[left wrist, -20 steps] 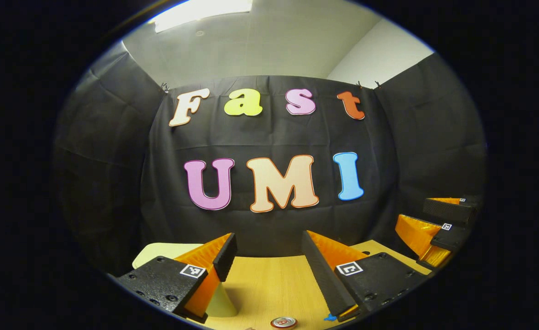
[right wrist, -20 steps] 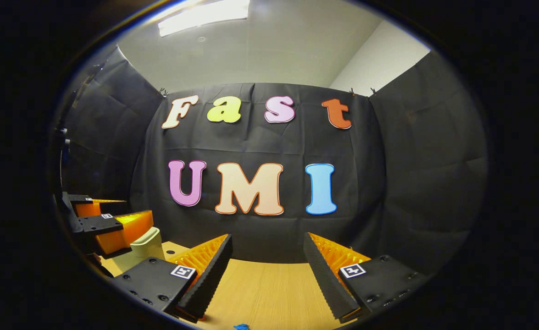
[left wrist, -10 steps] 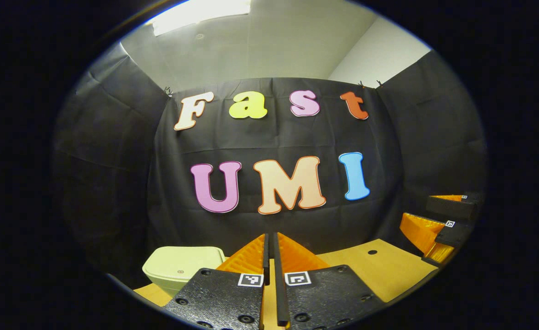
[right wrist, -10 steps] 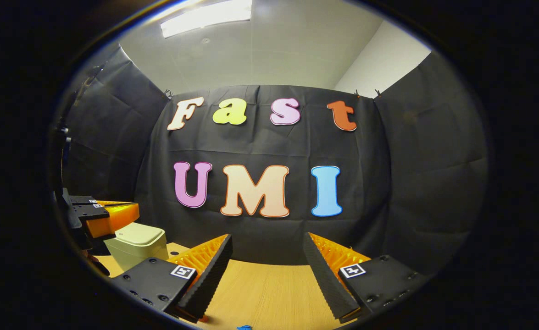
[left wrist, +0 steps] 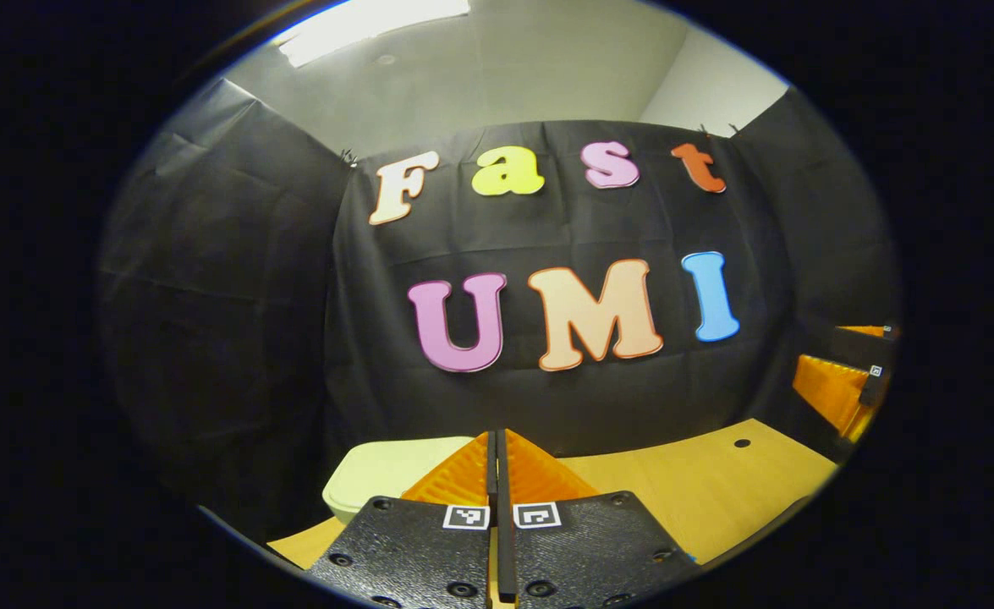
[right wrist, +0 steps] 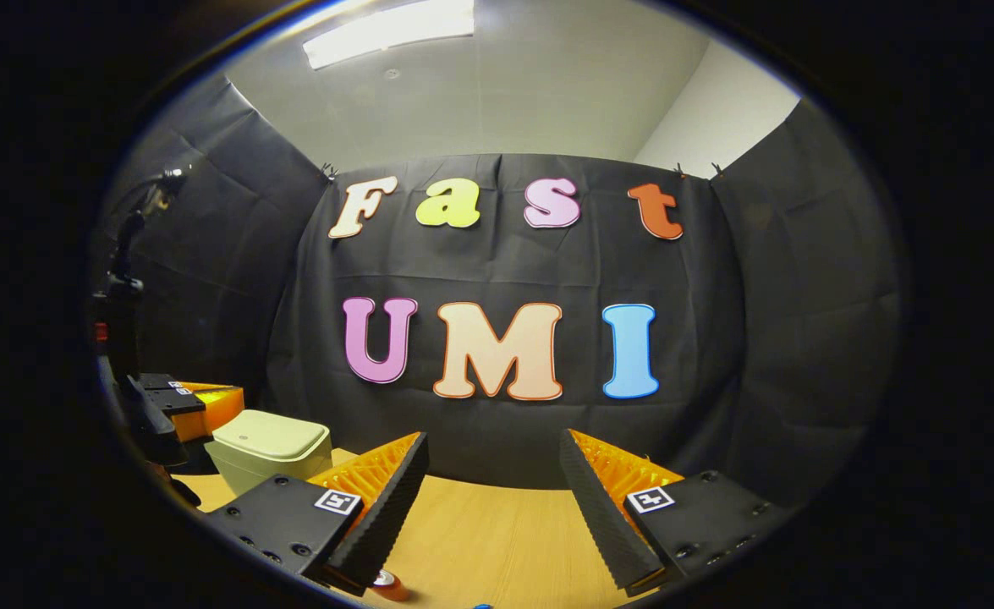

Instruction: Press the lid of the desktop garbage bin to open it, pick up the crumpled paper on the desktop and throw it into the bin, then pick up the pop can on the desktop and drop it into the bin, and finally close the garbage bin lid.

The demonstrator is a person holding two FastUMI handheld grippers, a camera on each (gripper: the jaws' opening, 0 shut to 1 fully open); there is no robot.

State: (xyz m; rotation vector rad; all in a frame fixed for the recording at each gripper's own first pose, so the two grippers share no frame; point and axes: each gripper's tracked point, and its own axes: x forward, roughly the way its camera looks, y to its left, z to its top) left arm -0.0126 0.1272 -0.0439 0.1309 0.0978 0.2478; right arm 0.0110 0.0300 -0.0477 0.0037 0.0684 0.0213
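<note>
Desktop (right wrist: pixel 497 541) lies bare between right claw's (right wrist: pixel 494 465) parted fingers.

low over table (right wrist: pixel 497 533), facing back wall

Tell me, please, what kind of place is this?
Probably an indoor recording booth set up for tabletop tasks: black cloth walls enclose a wooden desk, a small lidded garbage bin stands on it, and a ceiling light panel shines above plain white walls.
</note>
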